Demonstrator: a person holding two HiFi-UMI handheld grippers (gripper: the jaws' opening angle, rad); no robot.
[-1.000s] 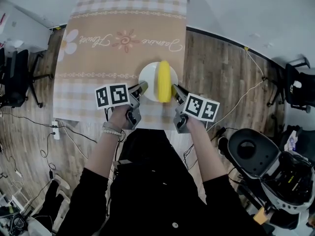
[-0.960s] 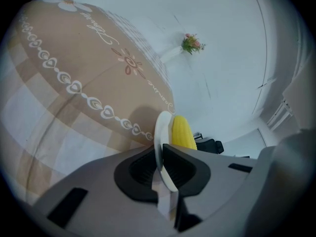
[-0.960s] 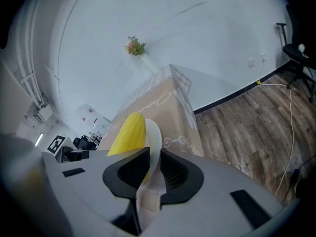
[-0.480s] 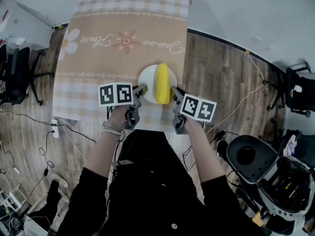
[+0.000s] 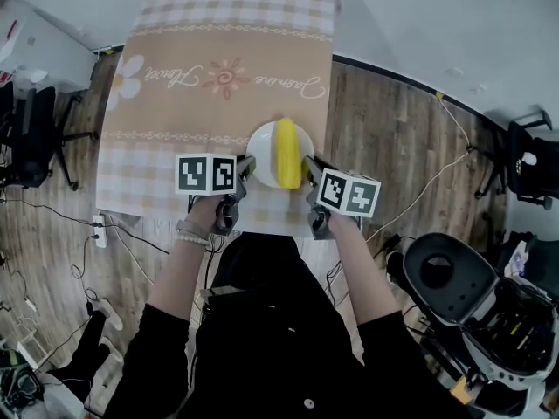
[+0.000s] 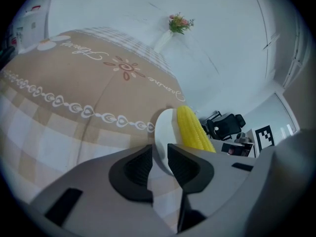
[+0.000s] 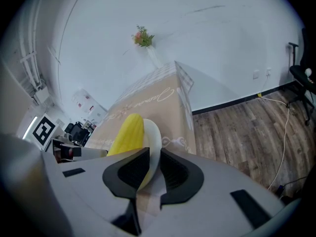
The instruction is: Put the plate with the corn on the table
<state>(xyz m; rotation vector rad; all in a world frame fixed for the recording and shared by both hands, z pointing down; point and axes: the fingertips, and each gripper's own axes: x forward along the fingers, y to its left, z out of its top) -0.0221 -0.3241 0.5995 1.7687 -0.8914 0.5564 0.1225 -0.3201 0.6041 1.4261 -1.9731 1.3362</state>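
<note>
Fingers [image 6: 136,169] of the left gripper [image 5: 247,166] are pinched on one rim of the plate [image 5: 260,147], those of the right gripper [image 5: 307,166] on the opposite rim. Plate's held between them, over the bench [image 5: 175,103]; contact can't be told. Probably stiff, slick, breakable, and the corn [image 5: 286,151] lying loose on top could roll, so level rim grips are wanted.

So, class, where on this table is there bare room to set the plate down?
The tablecloth is bare beyond the plate, across its flower-print band, and along the near edge left of the left gripper. Crowded only between that and the right gripper, around the corn.
</note>
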